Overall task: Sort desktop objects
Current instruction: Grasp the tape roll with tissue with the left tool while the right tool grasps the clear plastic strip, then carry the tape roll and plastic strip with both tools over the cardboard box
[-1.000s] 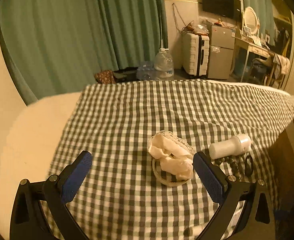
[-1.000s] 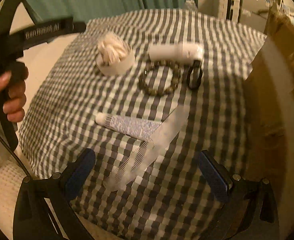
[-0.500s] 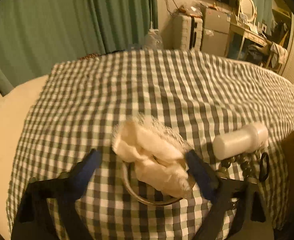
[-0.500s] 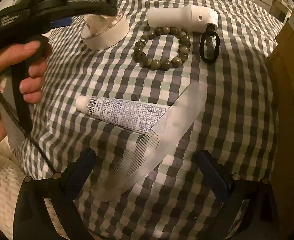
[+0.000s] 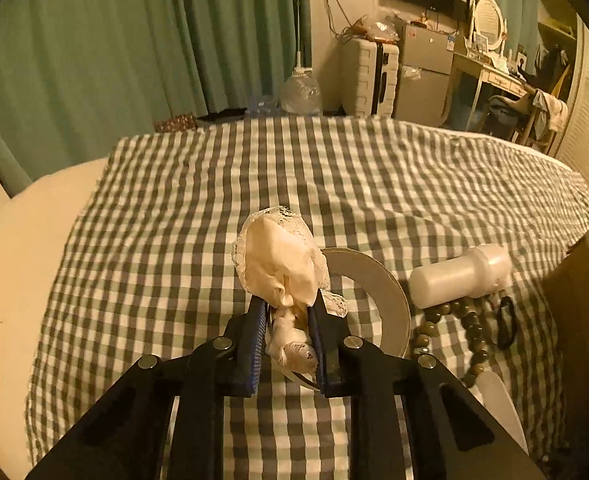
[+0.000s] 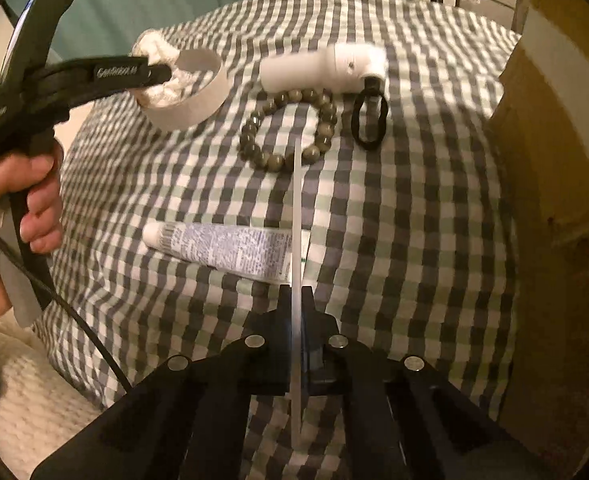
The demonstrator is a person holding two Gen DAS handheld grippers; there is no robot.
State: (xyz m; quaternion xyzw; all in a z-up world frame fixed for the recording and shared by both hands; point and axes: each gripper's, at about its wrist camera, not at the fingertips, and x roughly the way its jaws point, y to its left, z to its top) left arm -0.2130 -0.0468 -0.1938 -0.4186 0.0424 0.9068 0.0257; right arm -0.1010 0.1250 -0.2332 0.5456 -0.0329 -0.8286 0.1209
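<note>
My left gripper (image 5: pixel 284 306) has its jaws closing, and the blue pads press on a cream lace cloth (image 5: pixel 278 256) bunched in a white tape ring (image 5: pixel 390 300). The right wrist view shows that same gripper (image 6: pixel 162 72) at the ring (image 6: pixel 198 104). My right gripper (image 6: pixel 297 300) is shut on a clear plastic comb (image 6: pixel 296 208), held on edge and pointing forward over a white printed tube (image 6: pixel 222 246). A white bottle (image 6: pixel 318 68), a bead bracelet (image 6: pixel 250 136) and a black hair tie (image 6: pixel 356 128) lie beyond on the checked cloth.
A person's hand (image 6: pixel 22 184) holds the left gripper's handle at the left. A cardboard box wall (image 6: pixel 554 160) stands along the right edge of the table. Green curtains, a suitcase (image 5: pixel 368 76) and a desk stand behind the table. The checked cloth (image 5: pixel 374 176) covers the far half.
The left gripper came down over the ring and closed on the lace cloth. The right gripper closed on the comb, which now stands on edge instead of lying flat.
</note>
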